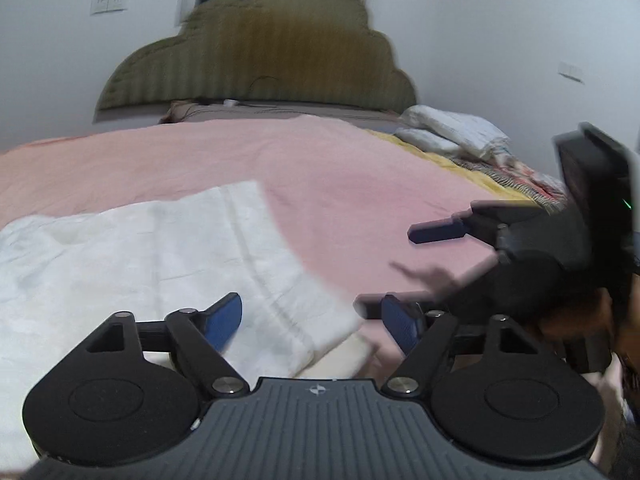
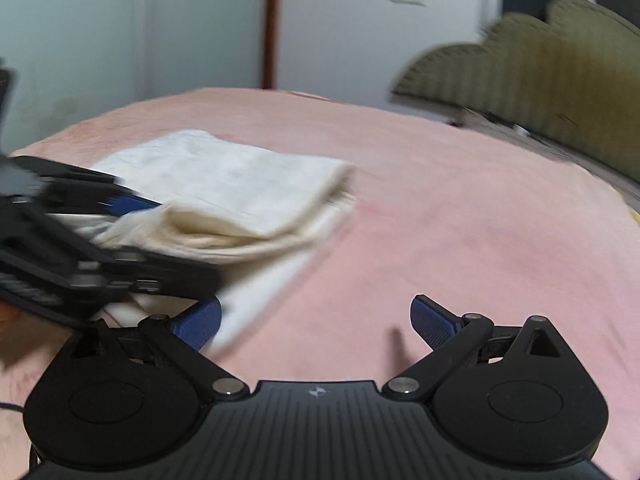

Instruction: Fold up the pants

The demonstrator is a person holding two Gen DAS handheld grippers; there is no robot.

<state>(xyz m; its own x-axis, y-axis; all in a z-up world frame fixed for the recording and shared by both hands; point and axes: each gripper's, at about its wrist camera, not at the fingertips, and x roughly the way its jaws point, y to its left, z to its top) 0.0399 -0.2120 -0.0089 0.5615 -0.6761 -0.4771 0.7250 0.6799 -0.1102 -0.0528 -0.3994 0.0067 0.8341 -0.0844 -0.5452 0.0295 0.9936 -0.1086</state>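
Since pants (image 2: 224, 184) already lie in flat white stack on pink bed cover (image 2: 460, 220), layers doubled over at near edge, fold looks close to done. Left claw (image 1: 312, 324) wide apart, holding nothing, one finger over cloth edge, other over cover. Right claw (image 2: 316, 320) also wide, empty, just beside stack, likely clear for smoothing or last fold. Count: one pants, two claws, one headboard (image 1: 260, 48), two pillows (image 1: 452, 132) at far side.
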